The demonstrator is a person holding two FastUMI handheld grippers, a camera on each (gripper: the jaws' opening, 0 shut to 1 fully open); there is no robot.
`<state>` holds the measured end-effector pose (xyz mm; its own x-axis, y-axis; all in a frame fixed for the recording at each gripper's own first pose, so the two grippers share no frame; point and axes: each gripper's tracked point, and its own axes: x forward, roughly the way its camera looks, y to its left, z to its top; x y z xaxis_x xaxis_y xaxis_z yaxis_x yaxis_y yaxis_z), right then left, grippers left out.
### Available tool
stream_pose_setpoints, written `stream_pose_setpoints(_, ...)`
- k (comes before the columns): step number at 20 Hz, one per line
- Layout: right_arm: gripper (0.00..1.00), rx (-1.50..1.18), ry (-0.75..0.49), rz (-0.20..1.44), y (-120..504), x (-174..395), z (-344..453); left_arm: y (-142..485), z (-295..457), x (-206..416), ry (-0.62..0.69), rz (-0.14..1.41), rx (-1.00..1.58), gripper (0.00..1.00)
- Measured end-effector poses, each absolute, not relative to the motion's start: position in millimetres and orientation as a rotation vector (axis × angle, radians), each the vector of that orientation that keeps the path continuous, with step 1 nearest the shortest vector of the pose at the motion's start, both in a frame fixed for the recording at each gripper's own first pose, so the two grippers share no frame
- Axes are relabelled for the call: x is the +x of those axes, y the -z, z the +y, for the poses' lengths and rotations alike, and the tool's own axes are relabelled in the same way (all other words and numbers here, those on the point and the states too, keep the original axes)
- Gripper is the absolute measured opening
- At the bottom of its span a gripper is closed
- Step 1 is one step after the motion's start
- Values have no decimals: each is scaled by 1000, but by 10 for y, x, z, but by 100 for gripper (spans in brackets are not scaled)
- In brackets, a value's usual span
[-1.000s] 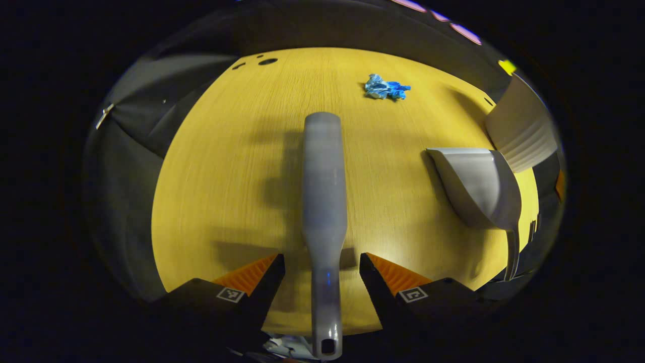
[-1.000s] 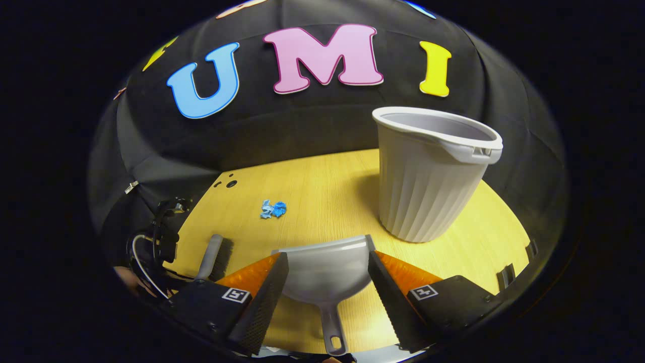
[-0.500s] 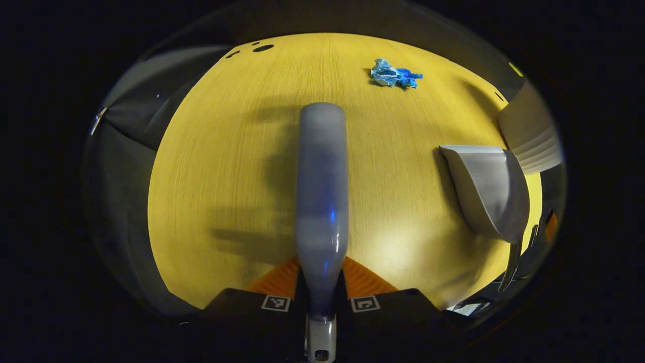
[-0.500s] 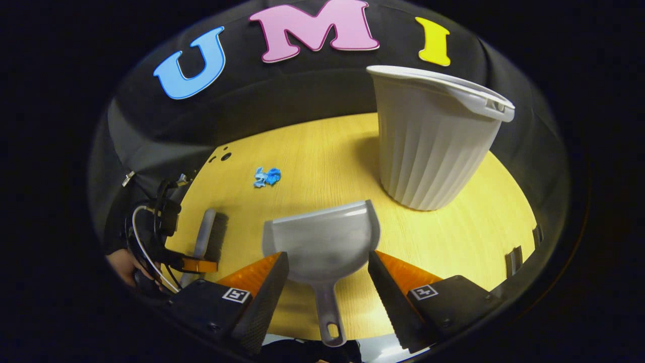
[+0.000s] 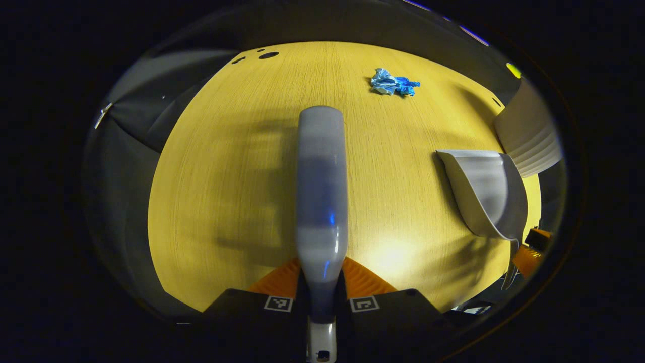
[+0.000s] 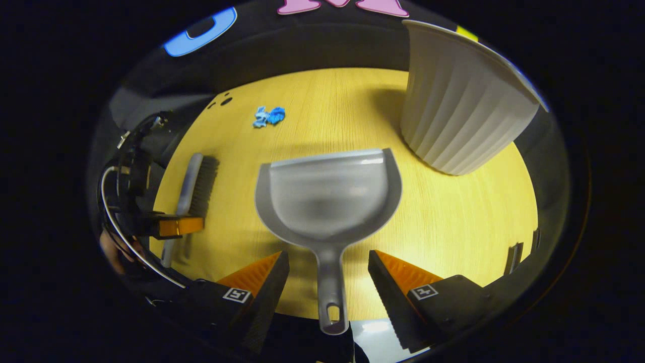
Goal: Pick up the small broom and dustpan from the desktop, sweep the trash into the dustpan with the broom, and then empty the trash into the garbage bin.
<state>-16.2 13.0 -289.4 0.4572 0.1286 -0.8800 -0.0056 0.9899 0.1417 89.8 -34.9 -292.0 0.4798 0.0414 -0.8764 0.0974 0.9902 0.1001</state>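
**Spotter:** Where are we in the task?

**Operator:** In the pick-up step. My left gripper [image 5: 321,287] has its fingers closed tight on the broom [image 5: 321,186], both pressing the narrow neck of the handle; the broom runs straight ahead of me along the bench [image 5: 227,176]. From the right gripper view I see the bristles [image 6: 204,184] facing the dustpan's side.

**Spotter:** And the right side?

**Operator:** My right gripper [image 6: 328,275] has its fingers spread wide, one on each side of the dustpan [image 6: 327,194] handle and not touching it. The pan lies flat on the bench, mouth away from me, just beside the garbage bin [image 6: 463,106].

**Spotter:** The trash?

**Operator:** A blue crumpled scrap [image 5: 394,84] — far end of the bench, well apart from both tools, with open wood around it.

**Spotter:** Next move?

**Operator:** I'd judge it's closing the right fingers on the dustpan handle, squarely on the stem above the hanging hole so it won't swivel. Then both tools have to travel to the scrap — pan lip flat on the bench on one side, broom on the other. I'd watch the bin, since it stands close to the pan and could be nudged.
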Motion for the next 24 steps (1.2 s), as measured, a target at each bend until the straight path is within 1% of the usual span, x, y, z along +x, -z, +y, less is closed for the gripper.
stream_pose_setpoints(1,98,125,-86,1120,2956,-186,161,2924,-352,897,37,1067,145,27)
stream_pose_setpoints(3,98,114,-85,1148,3065,-195,189,2924,-350,897,37,1061,143,27)
stream_pose_setpoints(4,98,97,-79,1158,3114,-187,189,2923,-351,899,37,1060,143,29)
stream_pose_setpoints(7,98,84,-66,1194,3238,-158,234,2929,-352,898,35,1063,143,29)
stream_pose_setpoints(8,97,94,-63,1206,3286,-142,259,2927,-352,899,35,1066,144,27)
stream_pose_setpoints(9,95,97,-55,1214,3323,-129,263,2929,-354,899,37,1070,146,27)
stream_pose_setpoints(11,89,100,-49,1225,3372,-106,261,2931,-351,899,41,1076,145,27)
stream_pose_setpoints(13,78,98,-43,1233,3426,-99,245,2929,-360,896,44,1078,130,28)
stream_pose_setpoints(14,70,95,-42,1238,3452,-97,229,2928,-383,887,49,1082,112,29)
stream_pose_setpoints(16,66,79,-24,1243,3472,-79,170,2931,-385,880,44,1091,87,27)
stream_pose_setpoints(17,69,63,-15,1243,3501,-67,124,2915,-377,878,40,1091,84,28)
stream_pose_setpoints(18,44,64,-24,1246,3497,-62,132,2897,-360,895,37,1087,89,29)
stream_pose_setpoints(19,41,61,-40,1253,3478,-69,141,2876,-335,925,38,1082,102,27)
stream_pose_setpoints(21,46,60,-60,1269,3487,-67,134,2789,-289,1028,43,1065,126,27)
stream_pose_setpoints(22,39,66,-61,1282,3484,-76,129,2737,-274,1095,51,1057,130,27)
stream_pose_setpoints(24,39,72,-72,1305,3485,-78,128,2641,-205,1282,49,1037,147,27)
